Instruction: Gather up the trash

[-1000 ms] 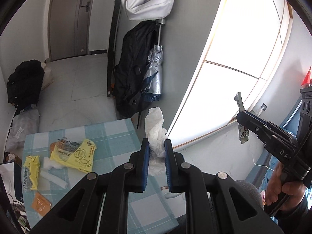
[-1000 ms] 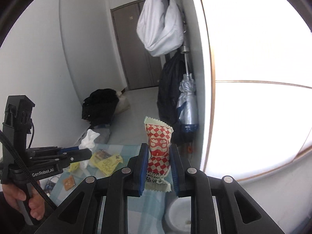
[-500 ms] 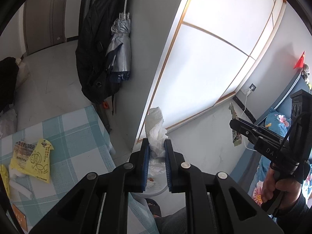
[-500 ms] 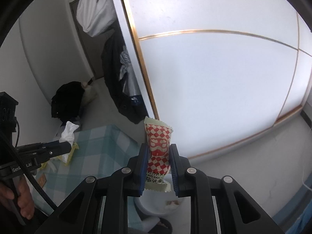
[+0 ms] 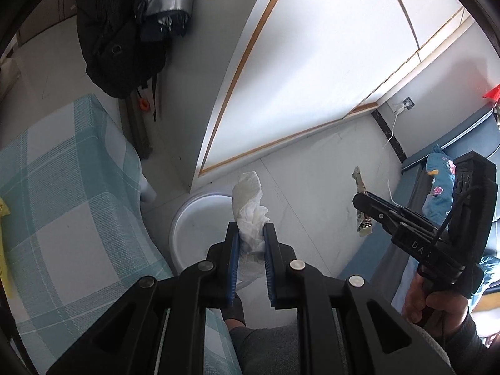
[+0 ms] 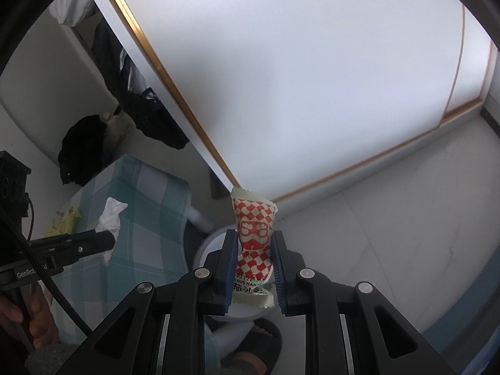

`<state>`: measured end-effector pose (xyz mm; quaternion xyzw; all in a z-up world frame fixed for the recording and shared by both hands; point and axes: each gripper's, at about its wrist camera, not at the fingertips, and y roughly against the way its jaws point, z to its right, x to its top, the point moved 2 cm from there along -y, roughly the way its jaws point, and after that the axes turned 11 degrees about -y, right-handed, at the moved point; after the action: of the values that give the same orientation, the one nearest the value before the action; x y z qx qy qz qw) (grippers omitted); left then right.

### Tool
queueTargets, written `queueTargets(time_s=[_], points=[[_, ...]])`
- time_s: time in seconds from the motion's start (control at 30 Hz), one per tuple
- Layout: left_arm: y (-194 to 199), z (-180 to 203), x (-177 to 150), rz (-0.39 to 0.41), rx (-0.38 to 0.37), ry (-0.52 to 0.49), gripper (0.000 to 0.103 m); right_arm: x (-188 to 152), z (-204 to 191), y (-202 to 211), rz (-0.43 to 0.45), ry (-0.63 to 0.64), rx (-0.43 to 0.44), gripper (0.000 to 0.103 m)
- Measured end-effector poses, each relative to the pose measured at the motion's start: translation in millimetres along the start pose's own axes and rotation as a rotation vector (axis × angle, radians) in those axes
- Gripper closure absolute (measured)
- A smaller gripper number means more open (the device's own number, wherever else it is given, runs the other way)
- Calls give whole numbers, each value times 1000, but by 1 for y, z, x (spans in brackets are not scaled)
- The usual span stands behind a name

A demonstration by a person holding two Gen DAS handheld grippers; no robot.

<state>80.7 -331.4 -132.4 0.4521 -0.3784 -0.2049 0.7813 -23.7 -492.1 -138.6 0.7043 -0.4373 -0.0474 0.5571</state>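
Both fingers grip trash above my white bin (image 5: 187,218): left gripper (image 5: 251,243) pinches a crumpled tissue (image 5: 250,206), right gripper (image 6: 253,250) a red-checked wrapper (image 6: 253,234).

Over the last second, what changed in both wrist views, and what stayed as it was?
Both hand-held grippers swung off the checked table and tipped down toward the white bin on the floor, which now shows below both. Nothing was let go: the left hand-held gripper stays shut on the tissue, the right hand-held gripper on the red-checked wrapper.
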Motion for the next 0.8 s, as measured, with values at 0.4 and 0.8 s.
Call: queueTargets(time_s=[0.4, 0.8], points=[[-42, 3, 5, -148, -27, 34, 92, -22, 13, -74, -210, -111, 111, 82], [-83, 0, -4, -338, -6, 70, 92, -46, 21, -128, -376, -122, 140, 81]])
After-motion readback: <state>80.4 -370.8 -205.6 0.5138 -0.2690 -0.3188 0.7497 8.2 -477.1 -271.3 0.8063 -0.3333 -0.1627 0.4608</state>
